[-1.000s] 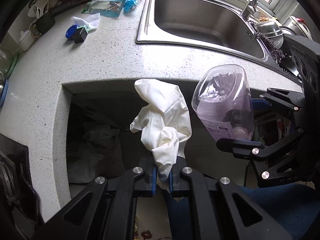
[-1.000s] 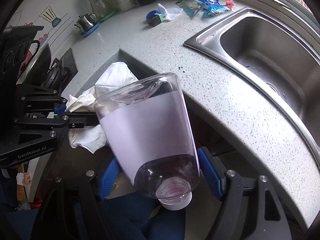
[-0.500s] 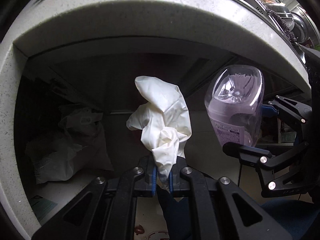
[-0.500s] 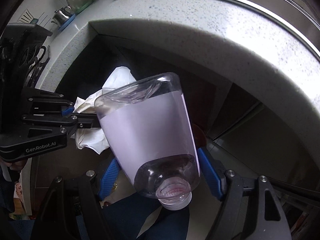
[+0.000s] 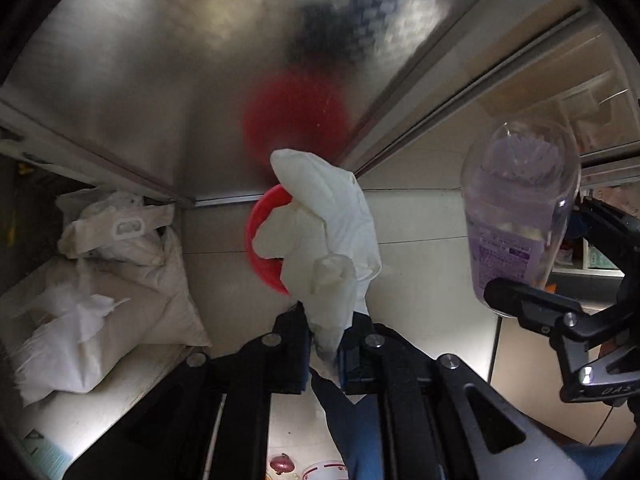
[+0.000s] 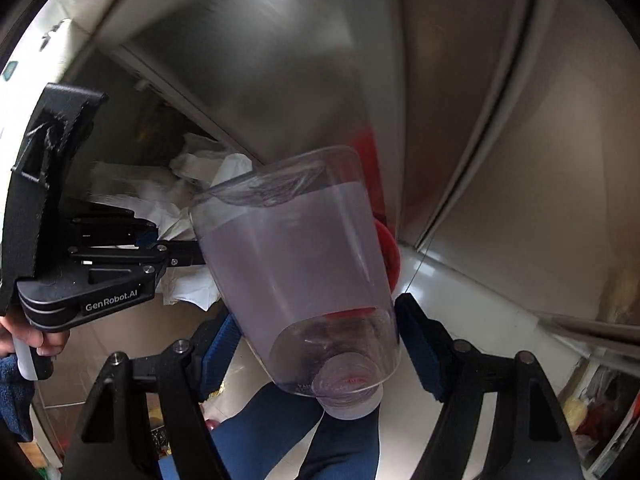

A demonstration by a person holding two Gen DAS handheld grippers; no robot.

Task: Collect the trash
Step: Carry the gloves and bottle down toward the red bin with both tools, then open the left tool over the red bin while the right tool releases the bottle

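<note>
My left gripper (image 5: 324, 354) is shut on a crumpled white glove (image 5: 324, 240) that stands up from its blue pads. Behind the glove a red round bin (image 5: 264, 252) sits on the pale floor against a steel cabinet front. My right gripper (image 6: 320, 336) is shut on a clear plastic bottle (image 6: 296, 264) with a lilac label, held cap toward the camera. In the left wrist view the same bottle (image 5: 516, 216) hangs at the right in the right gripper's black fingers (image 5: 532, 304). In the right wrist view the left gripper (image 6: 120, 256) and the glove (image 6: 180, 216) show at the left.
White sacks and bags (image 5: 108, 280) lie in the open recess under the counter at the left. Steel cabinet doors (image 6: 500, 140) fill the background. A person's blue-trousered leg (image 5: 356, 420) is below the grippers, and a hand (image 6: 40, 340) holds the left gripper's handle.
Both grippers have dropped from counter height to below the counter edge, close to the floor. The sink and worktop have left view and the red bin has appeared. Both grips are unchanged.
</note>
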